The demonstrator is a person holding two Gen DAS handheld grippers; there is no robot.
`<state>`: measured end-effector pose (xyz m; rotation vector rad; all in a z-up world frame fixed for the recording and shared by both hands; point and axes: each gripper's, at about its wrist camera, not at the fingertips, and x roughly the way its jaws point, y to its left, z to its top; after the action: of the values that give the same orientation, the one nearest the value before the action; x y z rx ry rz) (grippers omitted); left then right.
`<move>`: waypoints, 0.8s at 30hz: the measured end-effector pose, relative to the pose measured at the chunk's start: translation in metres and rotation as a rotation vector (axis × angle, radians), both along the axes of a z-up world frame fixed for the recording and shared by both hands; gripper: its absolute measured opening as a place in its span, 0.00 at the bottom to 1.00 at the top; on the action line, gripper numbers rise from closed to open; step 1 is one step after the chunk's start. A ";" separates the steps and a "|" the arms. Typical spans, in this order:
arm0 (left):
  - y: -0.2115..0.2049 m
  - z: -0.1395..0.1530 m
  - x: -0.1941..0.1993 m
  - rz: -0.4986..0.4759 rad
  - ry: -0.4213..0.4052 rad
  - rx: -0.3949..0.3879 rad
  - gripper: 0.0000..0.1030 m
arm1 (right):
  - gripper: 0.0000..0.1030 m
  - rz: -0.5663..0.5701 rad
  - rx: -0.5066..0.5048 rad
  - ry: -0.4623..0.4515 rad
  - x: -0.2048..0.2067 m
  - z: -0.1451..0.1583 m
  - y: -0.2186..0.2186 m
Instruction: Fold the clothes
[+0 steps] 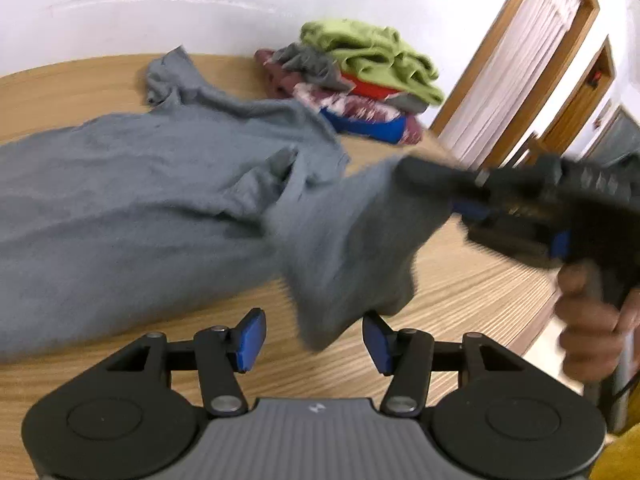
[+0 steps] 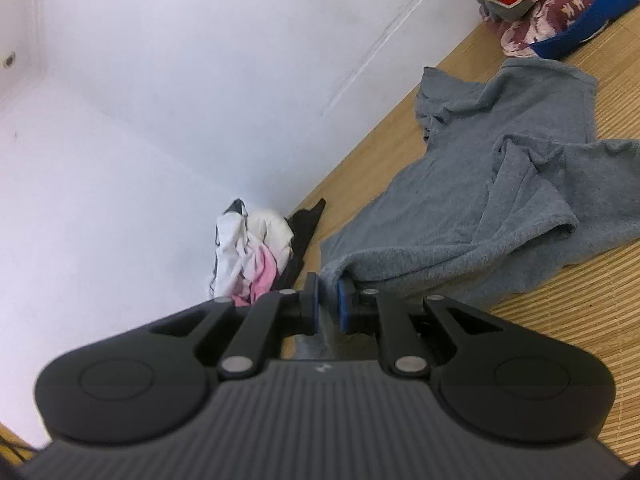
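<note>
The grey shirt [image 2: 500, 200] lies spread on the wooden table [image 2: 592, 340], one edge lifted. The right gripper [image 2: 328, 300] is closed on this edge, with the cloth pinched between its blue pads. The left gripper [image 1: 314, 336] stands wide and holds nothing; the hanging cloth is just before it. A pile of clothes [image 1: 360, 80] sits near the wall [image 2: 160, 80].
</note>
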<state>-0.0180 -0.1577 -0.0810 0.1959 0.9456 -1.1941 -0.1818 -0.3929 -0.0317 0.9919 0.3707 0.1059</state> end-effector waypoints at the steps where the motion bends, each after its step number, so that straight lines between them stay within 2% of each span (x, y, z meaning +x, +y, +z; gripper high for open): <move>1: -0.001 0.004 -0.001 -0.003 -0.009 -0.022 0.48 | 0.12 0.003 -0.012 0.002 0.002 0.001 0.004; 2: -0.001 0.008 0.000 0.001 -0.018 -0.035 0.27 | 0.12 0.006 -0.024 0.003 0.004 0.001 0.008; 3: -0.001 0.012 0.001 0.005 -0.028 -0.048 0.15 | 0.13 0.010 -0.033 -0.003 0.006 0.002 0.011; 4: -0.002 0.016 0.002 0.009 -0.037 -0.061 0.13 | 0.13 0.014 -0.038 -0.012 0.008 0.004 0.013; 6: 0.004 0.031 0.011 0.047 -0.083 -0.072 0.11 | 0.14 0.025 -0.040 -0.031 0.013 0.007 0.016; 8: 0.013 0.052 0.025 0.100 -0.143 -0.088 0.11 | 0.19 0.043 -0.023 -0.043 0.019 0.009 0.018; 9: 0.017 0.063 0.032 0.127 -0.173 -0.096 0.10 | 0.26 0.039 -0.019 -0.042 0.022 0.010 0.020; 10: 0.019 0.074 0.040 0.146 -0.223 -0.092 0.10 | 0.41 0.026 -0.021 -0.029 0.024 0.009 0.020; 12: 0.023 0.095 0.057 0.183 -0.322 -0.084 0.10 | 0.53 0.005 -0.022 -0.003 0.026 0.002 0.019; 18: 0.020 0.140 0.095 0.253 -0.553 -0.026 0.11 | 0.57 -0.061 -0.017 0.157 0.035 -0.032 -0.003; 21: 0.017 0.151 0.109 0.255 -0.595 -0.008 0.11 | 0.57 -0.100 -0.039 0.242 0.043 -0.047 -0.021; 24: 0.008 0.153 0.122 0.216 -0.639 0.026 0.11 | 0.57 -0.105 -0.063 0.300 0.059 -0.056 -0.035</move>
<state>0.1037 -0.1501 0.0722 0.4539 0.4070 -0.8374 -0.1225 -0.4282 -0.0874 0.9640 0.5915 -0.1513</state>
